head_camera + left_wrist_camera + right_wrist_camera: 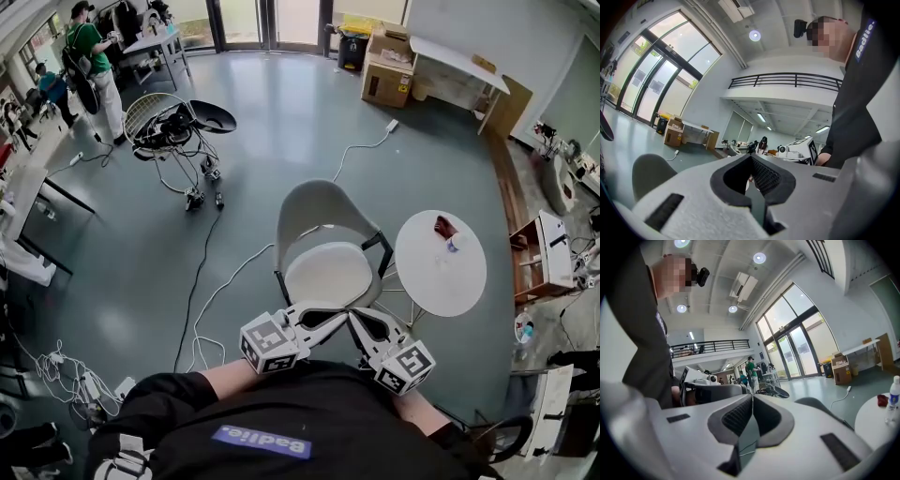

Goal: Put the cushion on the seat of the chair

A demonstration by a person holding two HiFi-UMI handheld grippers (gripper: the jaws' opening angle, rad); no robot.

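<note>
A pale cushion (328, 274) lies flat on the seat of the light grey chair (319, 208) just ahead of me in the head view. Both grippers hover low over the chair's front edge, tips turned toward each other and almost touching. My left gripper (339, 311) is shut with nothing in it, its pads meeting in the left gripper view (751, 157). My right gripper (356, 319) is also shut and empty, as the right gripper view shows (752, 397). The chair back shows in the left gripper view (649, 171) and the right gripper view (820, 405).
A round white table (441, 281) stands right of the chair with a small bottle (453, 244) and a red thing on it. Cables (202, 291) trail over the floor at left. A tipped wire chair (178, 122), cardboard boxes (389, 75) and people (94, 66) are farther off.
</note>
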